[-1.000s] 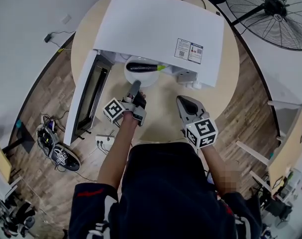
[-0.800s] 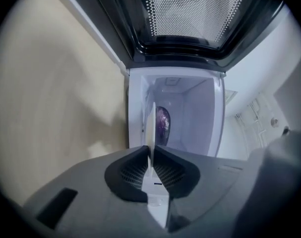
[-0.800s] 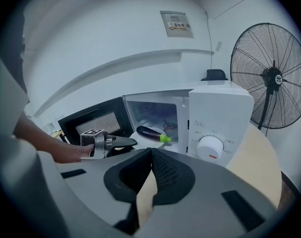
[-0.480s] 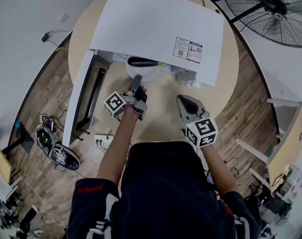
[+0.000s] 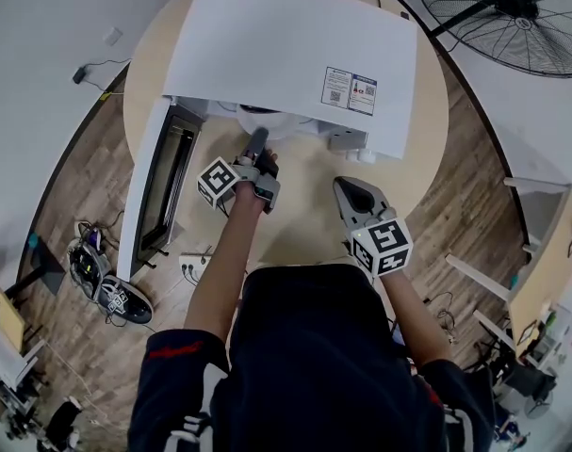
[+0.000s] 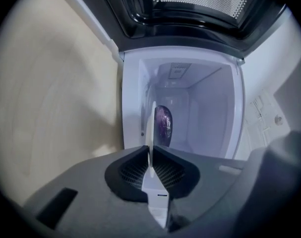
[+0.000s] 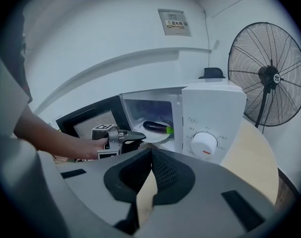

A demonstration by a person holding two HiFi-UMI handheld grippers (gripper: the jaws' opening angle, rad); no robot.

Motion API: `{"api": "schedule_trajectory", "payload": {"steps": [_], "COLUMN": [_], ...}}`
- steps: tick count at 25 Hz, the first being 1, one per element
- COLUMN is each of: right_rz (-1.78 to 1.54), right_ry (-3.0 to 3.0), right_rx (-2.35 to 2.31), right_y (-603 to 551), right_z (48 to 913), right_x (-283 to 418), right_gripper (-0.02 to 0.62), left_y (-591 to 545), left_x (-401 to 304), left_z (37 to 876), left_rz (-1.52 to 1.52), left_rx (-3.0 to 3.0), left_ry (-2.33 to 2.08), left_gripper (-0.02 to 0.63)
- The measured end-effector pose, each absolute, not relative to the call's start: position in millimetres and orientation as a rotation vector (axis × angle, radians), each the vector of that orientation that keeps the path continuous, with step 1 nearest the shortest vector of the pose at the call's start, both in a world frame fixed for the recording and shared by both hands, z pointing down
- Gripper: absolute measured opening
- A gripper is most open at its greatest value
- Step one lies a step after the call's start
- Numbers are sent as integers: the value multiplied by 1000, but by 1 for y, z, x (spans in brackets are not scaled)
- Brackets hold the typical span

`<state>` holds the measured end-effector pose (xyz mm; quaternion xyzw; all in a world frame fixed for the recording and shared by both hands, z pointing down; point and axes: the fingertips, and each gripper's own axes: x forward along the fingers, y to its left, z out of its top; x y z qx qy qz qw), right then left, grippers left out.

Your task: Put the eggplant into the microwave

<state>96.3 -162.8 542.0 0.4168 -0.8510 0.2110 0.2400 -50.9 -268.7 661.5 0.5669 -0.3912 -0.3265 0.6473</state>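
Observation:
A dark purple eggplant (image 7: 157, 127) with a green stem lies on a white plate (image 7: 159, 136) in the mouth of the open white microwave (image 5: 286, 55). My left gripper (image 5: 258, 140) is shut on the plate's near rim, level at the opening. In the left gripper view the plate (image 6: 151, 128) stands edge-on between the jaws, with the eggplant (image 6: 163, 124) beyond it inside the cavity. From above, the microwave's top hides nearly all of the plate and eggplant. My right gripper (image 5: 350, 188) hangs shut and holding nothing over the table, in front of the control panel.
The microwave door (image 5: 163, 191) swings out to the left, past the round table's edge (image 5: 427, 158). A control dial (image 7: 204, 144) sits on the right panel. A standing fan (image 5: 512, 17) is behind on the right. Cables and shoes (image 5: 106, 285) lie on the floor at left.
My left gripper has pushed forward toward the microwave, carrying the plate and eggplant further under its top. The right gripper has stayed put.

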Motion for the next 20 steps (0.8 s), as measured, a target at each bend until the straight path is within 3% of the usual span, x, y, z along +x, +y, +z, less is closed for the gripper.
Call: {"api": "schedule_trajectory", "payload": {"steps": [13, 18, 20], "right_rz": [571, 565, 564], "right_ry": [-2330, -2335, -2337], "right_rx": [1128, 1124, 1124], "right_y": [-159, -158, -157], "right_z": [542, 541, 540], "right_x": [97, 96, 96], "right_gripper": [11, 11, 11], "left_y": [-272, -266, -261], "left_x": [-49, -43, -42], "left_z": [661, 653, 648], "left_rz": [-685, -643, -597], "left_rx": [1348, 1421, 1474], "left_ry": [-913, -880, -887], "left_gripper": [54, 150, 161]}}
